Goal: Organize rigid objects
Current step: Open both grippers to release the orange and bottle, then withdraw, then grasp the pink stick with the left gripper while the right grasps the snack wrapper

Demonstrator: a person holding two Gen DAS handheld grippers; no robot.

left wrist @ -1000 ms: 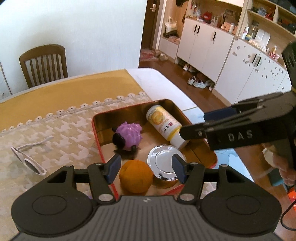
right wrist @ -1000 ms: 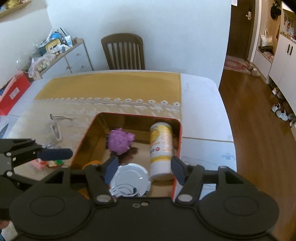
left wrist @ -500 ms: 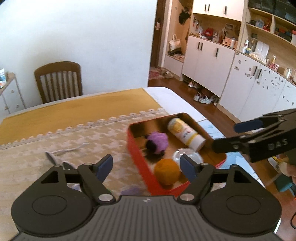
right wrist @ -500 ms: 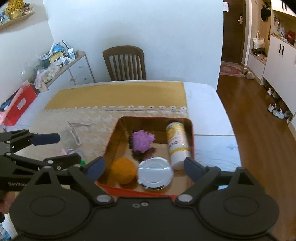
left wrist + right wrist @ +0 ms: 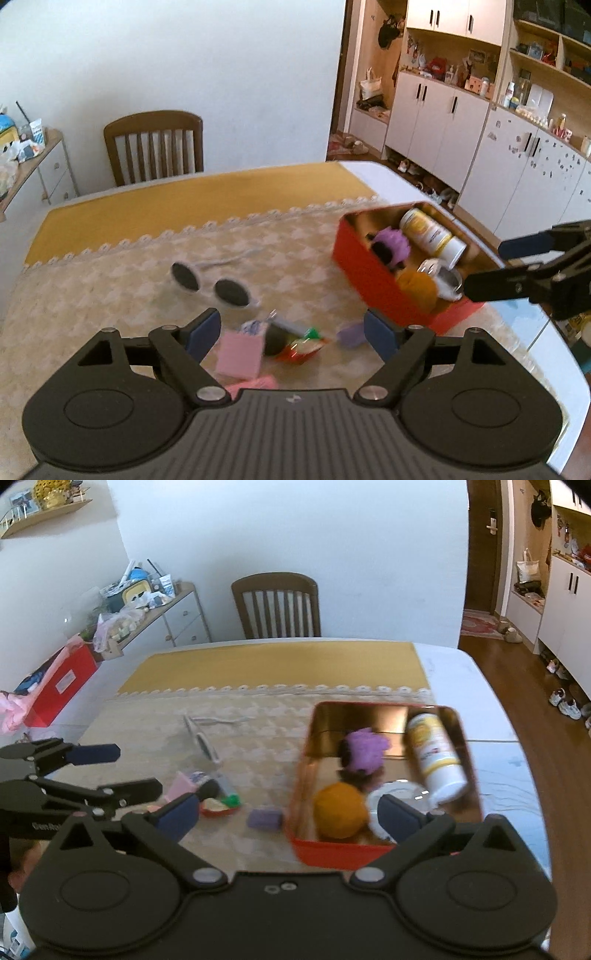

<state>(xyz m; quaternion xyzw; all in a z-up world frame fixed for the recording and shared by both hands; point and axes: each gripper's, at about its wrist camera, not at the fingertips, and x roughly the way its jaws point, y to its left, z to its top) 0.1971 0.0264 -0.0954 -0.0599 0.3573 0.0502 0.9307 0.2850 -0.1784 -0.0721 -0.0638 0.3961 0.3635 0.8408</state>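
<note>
A red tin on the table holds an orange ball, a purple toy, a yellow-white bottle and a silver lid. My left gripper is open and empty above a pink block, a red-green item and a small purple block. White sunglasses lie beyond them. My right gripper is open and empty above the tin's near left corner and the purple block.
A wooden chair stands at the table's far side. A cluttered sideboard is at the left, white cabinets at the right. The tablecloth covers most of the table.
Both grippers have pulled back and swung left from the tin. The left one has opened wider, and the small items now lie between its fingers. The orange ball stays in the tin.
</note>
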